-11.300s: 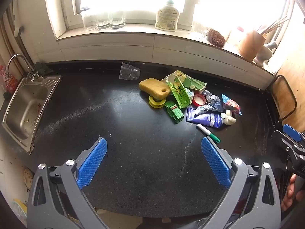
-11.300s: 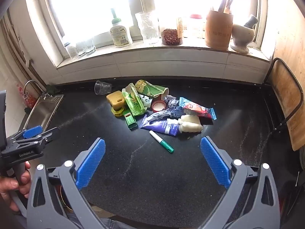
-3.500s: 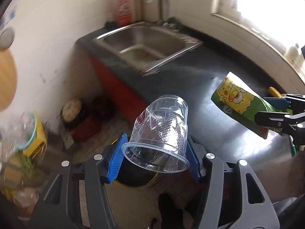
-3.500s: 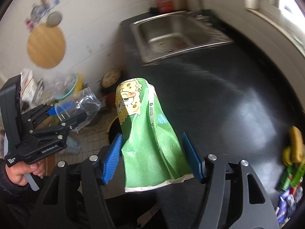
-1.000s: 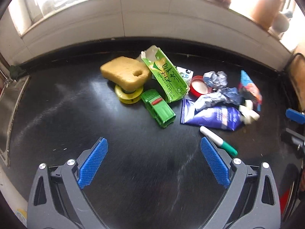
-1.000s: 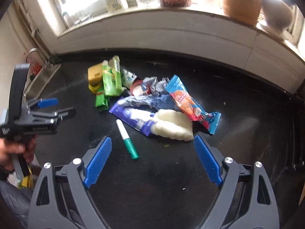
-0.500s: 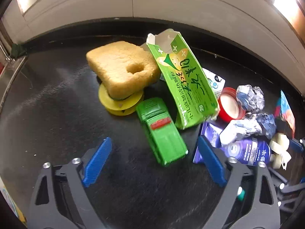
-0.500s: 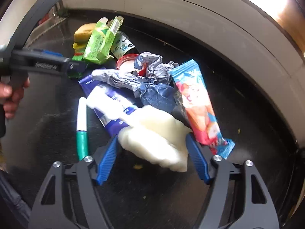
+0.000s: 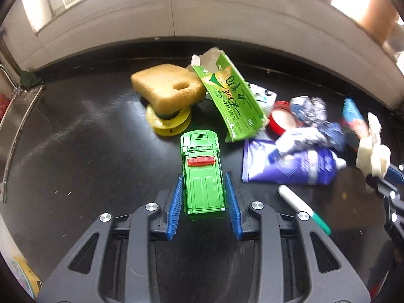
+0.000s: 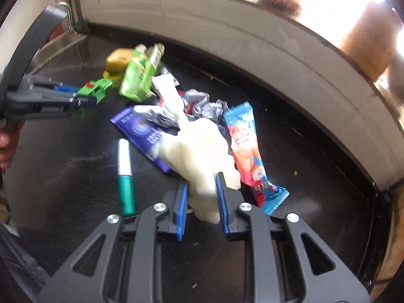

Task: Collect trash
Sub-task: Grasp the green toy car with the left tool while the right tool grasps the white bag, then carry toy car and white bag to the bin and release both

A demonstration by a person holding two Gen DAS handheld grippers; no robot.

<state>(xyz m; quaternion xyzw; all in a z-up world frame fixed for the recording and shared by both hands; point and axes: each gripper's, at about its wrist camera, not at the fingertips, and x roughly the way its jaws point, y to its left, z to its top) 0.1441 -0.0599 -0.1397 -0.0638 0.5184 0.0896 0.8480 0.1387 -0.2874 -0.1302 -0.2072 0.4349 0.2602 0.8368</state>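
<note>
A: Where do the claws stand?

B: Both have just been closing; the left claw has its pads against the sides of the green toy car; the right claw pinches the white wad, which looks lifted off the surface.

A: And beyond them?

B: Just ahead of the left claw lie the sponge on a yellow spool and the green carton; beside the right claw, the marker, purple pouch, foil scraps and snack wrapper.

A: So, progress?

B: Two items gripped, neither binned yet; I'd judge most of the pile remains; no bin is in view.
</note>
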